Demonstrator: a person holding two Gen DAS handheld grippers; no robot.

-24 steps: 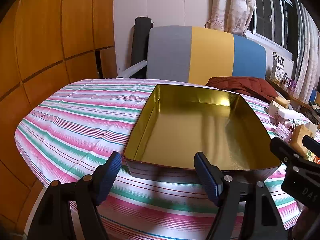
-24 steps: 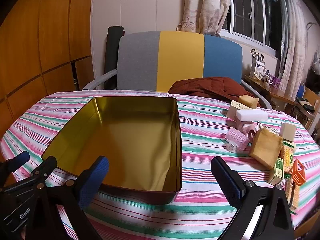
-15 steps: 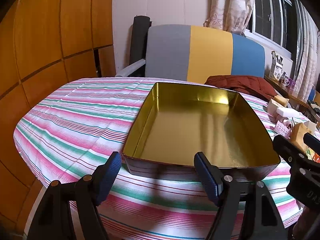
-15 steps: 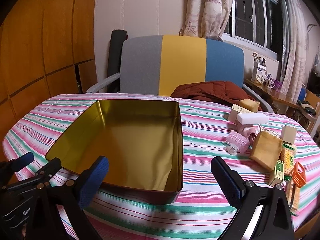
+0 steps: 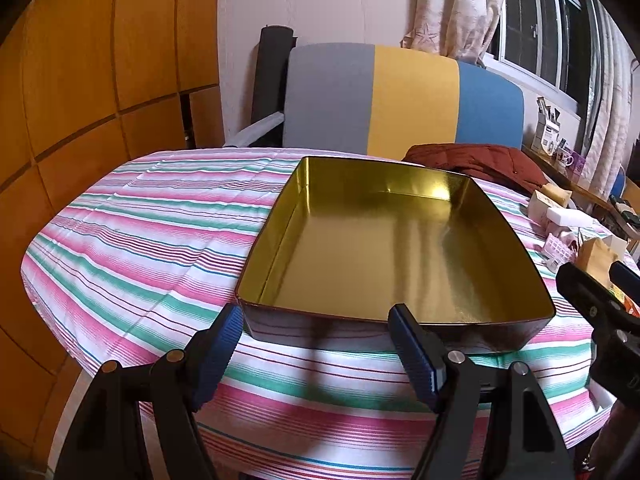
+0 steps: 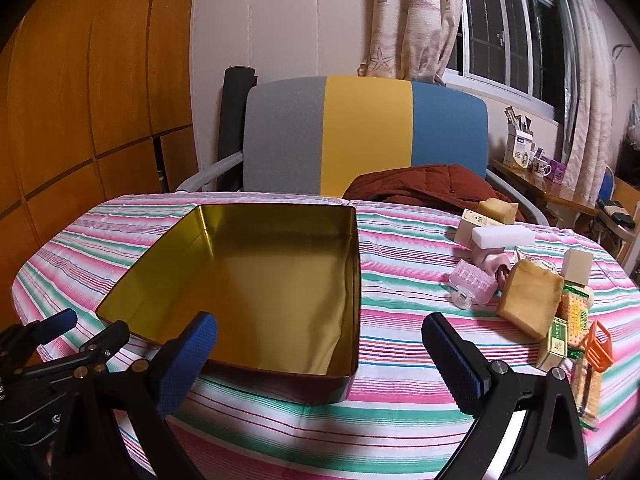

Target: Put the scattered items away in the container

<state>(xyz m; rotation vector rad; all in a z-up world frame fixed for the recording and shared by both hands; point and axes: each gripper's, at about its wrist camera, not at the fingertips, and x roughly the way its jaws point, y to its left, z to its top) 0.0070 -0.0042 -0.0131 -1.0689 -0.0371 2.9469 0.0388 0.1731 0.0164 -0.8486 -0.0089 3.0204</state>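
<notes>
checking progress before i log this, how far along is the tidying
Nothing looks done yet: the gold tin holds nothing. Nothing is in hand either; the left gripper and right gripper are both open, near the tin's front edge. Everything is left: the tan pouch, white block, pink clip, orange clip and small boxes sit clustered on the striped tablecloth, right of the tin.

Warm indoor light throughout; window panes (image 6: 504, 36) at upper right are dark. Glare patch on the far inner wall of the gold tin (image 5: 436, 190), centre right in the left wrist view. Soft finger shadows fall on the striped tablecloth (image 5: 312, 364) at lower centre. Strong fisheye bending and black vignette at all corners. Focus acceptable; slight softness at frame edges.
</notes>
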